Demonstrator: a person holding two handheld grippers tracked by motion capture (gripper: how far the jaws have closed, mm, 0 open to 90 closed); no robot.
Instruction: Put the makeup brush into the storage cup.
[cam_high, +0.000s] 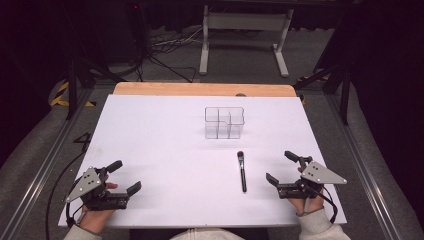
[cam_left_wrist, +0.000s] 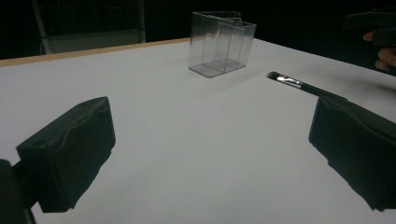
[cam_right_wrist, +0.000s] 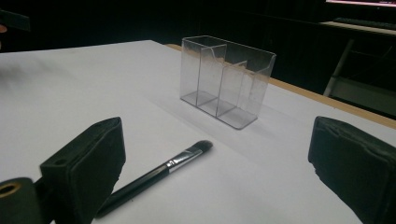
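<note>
Right gripper view: right gripper (cam_right_wrist: 215, 186) has jaws spread wide and empty, with the brush (cam_right_wrist: 154, 175) flat on the table (cam_high: 150, 150) between them, hard by the left-hand jaw, bristles toward 1 o'clock. Left gripper (cam_high: 125, 177) is likewise spread and idle. Judged step: approach, before pickup. Next move calls for closing on the handle. The organizer (cam_right_wrist: 226, 81) stands beyond at 12 o'clock.

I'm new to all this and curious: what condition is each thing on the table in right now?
Makeup brush: lying flat on the table, untouched, bristles toward the organizer.
Clear organizer: upright, compartments empty.
Left gripper: open, holding nothing.
Right gripper: open, holding nothing, beside the brush.
</note>
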